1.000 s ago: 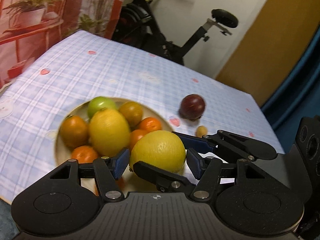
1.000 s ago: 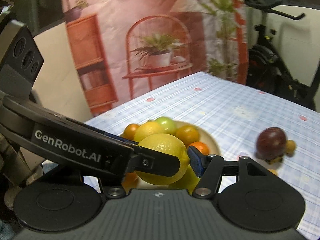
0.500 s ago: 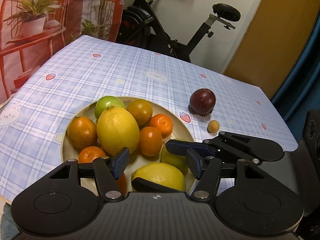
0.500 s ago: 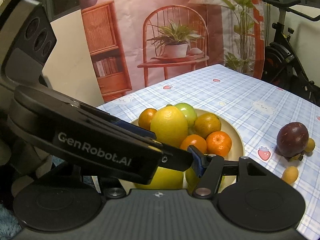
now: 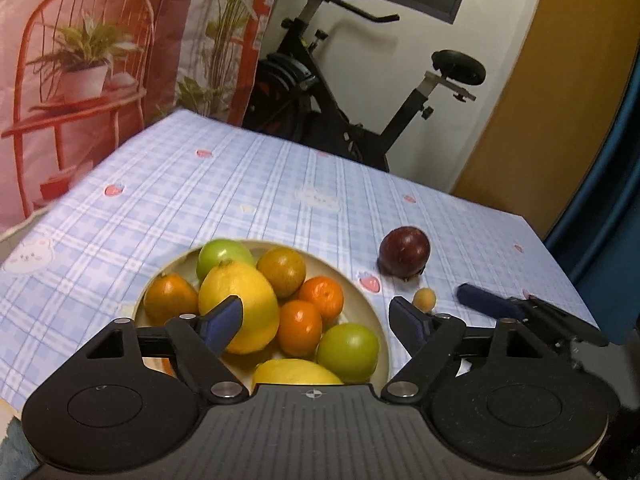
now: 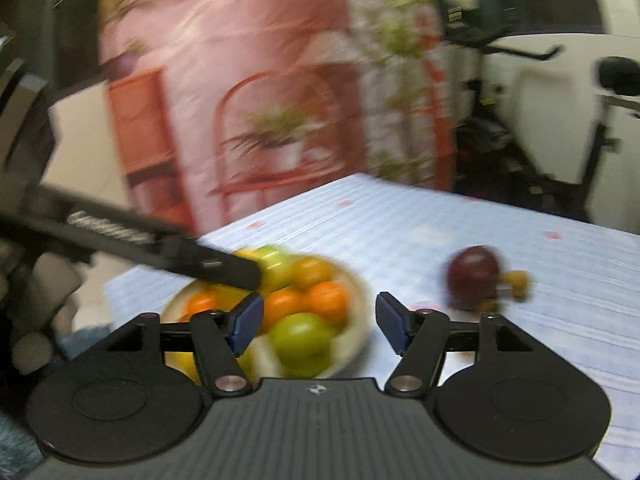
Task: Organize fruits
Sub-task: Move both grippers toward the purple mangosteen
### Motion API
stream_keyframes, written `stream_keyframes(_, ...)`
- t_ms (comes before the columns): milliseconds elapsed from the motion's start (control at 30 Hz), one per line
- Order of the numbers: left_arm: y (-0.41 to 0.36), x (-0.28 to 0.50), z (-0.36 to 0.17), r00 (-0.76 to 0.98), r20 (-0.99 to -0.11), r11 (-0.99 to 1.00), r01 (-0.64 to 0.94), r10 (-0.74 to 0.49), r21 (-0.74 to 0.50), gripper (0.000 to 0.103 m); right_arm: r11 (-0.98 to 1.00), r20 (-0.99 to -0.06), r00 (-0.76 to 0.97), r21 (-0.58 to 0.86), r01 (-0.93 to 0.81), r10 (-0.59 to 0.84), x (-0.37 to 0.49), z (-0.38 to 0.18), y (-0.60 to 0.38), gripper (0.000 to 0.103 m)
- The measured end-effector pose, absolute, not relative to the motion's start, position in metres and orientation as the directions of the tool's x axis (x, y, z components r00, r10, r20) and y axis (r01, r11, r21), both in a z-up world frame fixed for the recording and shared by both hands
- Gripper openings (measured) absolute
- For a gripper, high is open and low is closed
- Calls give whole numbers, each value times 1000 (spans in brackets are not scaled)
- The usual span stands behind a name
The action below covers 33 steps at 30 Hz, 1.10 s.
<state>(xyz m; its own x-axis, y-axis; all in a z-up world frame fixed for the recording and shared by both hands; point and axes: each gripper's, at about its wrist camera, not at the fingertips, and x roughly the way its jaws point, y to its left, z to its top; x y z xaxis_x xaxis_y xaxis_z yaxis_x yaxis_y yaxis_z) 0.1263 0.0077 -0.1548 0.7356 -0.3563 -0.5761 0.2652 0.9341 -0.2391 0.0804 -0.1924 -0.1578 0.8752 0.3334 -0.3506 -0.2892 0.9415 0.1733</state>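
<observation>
Nearest in the left wrist view, the left gripper (image 5: 316, 312) hangs over the near side of the bowl (image 5: 370, 312) with its jaws apart; they have just been opening, and nothing is clamped between them, only the piled fruit below. A yellow lemon (image 5: 296, 372) lies at the bowl's near edge, a green fruit (image 5: 348, 350) just to its right, and a larger lemon (image 5: 240, 312) further in behind the left pad. The right gripper (image 6: 320, 322) also stands open and empty, its jaws having just widened a little, and its view is blurred.

Beyond the bowl's right rim, on the checked tablecloth (image 5: 240, 184), a small yellow fruit (image 5: 424, 299) sits loose, and further off lies the dark purple fruit (image 5: 404, 252), both outside the bowl. Judging from both views, these two lie far and to the right of the tongs, and the right gripper looks the nearer one to fetch them. The purple fruit is round, so no axis matters.
</observation>
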Motion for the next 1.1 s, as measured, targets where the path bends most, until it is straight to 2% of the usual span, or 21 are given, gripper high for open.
stream_keyframes(100,1,125,-151,745,-566,935,278,-354,-219,85,959,-319,910,184,-216,266,76,-158,-208,72)
stream_keyframes(400,-19,136,-121,799,-506,945,291,-325,-147,88,971,-275,942,188,-145,194,80,-132,-239,74)
stream_keyframes(733,-68,179,-87,810,-442,916,395,-386,-76,87,981,-302,941,162,-110,155,112,-120,-271,74)
stream_keyframes(867,-92,202,-94,769,-481,890,453,-420,-53,82,978,-354,916,156,-139,187,133,-134,-274,74)
stream_keyframes(1100,-132,234,-132,653,-609,841,539,-450,-43,75,972,-464,857,171,-161,223,162,-173,-263,74)
